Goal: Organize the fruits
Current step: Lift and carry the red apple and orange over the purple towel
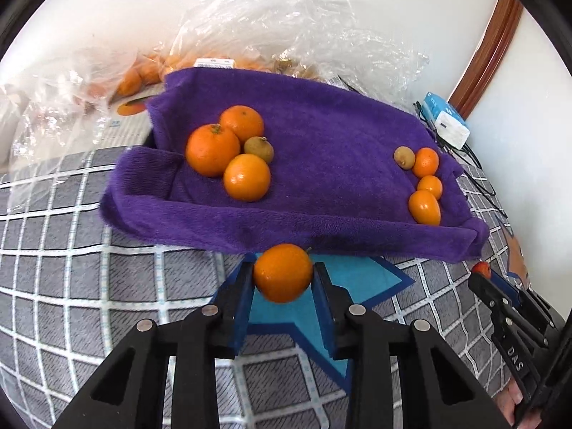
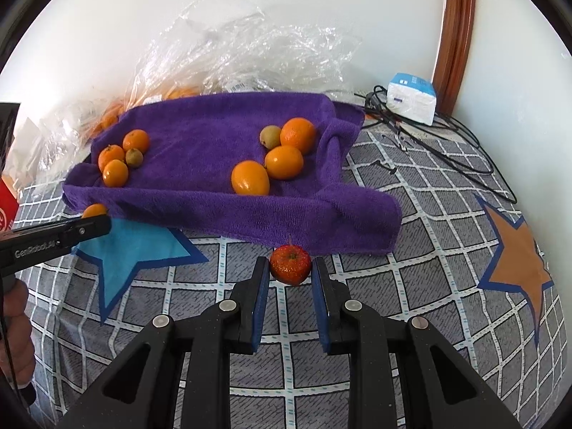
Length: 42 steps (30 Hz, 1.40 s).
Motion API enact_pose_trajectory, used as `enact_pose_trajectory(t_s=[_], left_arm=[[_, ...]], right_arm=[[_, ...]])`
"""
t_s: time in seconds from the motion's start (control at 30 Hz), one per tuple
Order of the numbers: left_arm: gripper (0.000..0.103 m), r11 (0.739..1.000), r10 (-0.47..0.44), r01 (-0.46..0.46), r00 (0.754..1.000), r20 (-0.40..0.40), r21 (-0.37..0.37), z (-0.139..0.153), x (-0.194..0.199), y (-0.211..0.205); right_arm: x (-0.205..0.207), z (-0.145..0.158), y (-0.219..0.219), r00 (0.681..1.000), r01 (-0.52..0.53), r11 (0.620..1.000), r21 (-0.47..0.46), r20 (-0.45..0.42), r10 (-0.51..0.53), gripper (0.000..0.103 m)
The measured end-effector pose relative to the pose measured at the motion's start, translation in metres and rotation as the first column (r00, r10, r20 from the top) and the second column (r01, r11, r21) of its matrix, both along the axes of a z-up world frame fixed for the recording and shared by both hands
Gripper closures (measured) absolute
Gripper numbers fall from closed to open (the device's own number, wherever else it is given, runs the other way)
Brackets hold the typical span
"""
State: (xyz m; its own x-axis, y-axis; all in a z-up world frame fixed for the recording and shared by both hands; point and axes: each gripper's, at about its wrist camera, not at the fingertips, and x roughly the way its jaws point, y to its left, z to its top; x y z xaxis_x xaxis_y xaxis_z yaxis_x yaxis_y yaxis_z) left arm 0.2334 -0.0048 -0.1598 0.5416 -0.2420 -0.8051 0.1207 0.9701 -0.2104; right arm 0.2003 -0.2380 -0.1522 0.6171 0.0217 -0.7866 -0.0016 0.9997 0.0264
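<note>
Left wrist view: left claw (image 1: 283, 273) grips an orange (image 1: 282, 272) just in front of the purple towel (image 1: 321, 136), w/ more fruit on it. Right wrist view: right claw (image 2: 290, 266) pinches a small red fruit (image 2: 290, 264) near the towel's front edge, above the checked cover (image 2: 411, 250).

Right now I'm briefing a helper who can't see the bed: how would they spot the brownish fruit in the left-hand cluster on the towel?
Find the purple towel spread on the grey checked bedspread. Near its left end three oranges sit bunched together, and the brownish fruit nestles against their right side. It is smaller than those oranges and dull olive-brown, not glossy orange.
</note>
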Motion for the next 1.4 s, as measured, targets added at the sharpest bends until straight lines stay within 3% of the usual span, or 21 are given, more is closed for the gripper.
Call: enact_pose_trajectory(t_s=[0.47, 0.93, 1.17, 1.4], left_arm=[[0.072, 0.997, 0.062, -0.059, 0.996, 0.069, -0.044, 0.049, -0.029, 0.030], [0.072, 0.997, 0.062, -0.057, 0.992, 0.107, -0.049, 0.075, -0.003, 0.029], [0.072, 0.997, 0.065, -0.061, 0.993, 0.096, -0.045, 0.070, 0.024, 0.033], [0.072, 0.997, 0.078, -0.077, 0.995, 0.066, -0.026, 0.056, 0.046, 0.044]], right_arm=[[-0.002, 0.039, 0.001, 0.997, -0.017, 1.000, 0.020, 0.082, 0.016, 0.079], [0.035, 0.057, -0.014, 0.994, -0.018, 0.998, 0.061, 0.107, 0.011, 0.079], [0.070, 0.051, -0.006, 0.993, -0.059, 0.995, 0.079, 0.110, 0.051, 0.079], [0.113, 0.018, 0.022, 0.992, -0.127, 0.987, 0.097, 0.037, 0.124, 0.079]])
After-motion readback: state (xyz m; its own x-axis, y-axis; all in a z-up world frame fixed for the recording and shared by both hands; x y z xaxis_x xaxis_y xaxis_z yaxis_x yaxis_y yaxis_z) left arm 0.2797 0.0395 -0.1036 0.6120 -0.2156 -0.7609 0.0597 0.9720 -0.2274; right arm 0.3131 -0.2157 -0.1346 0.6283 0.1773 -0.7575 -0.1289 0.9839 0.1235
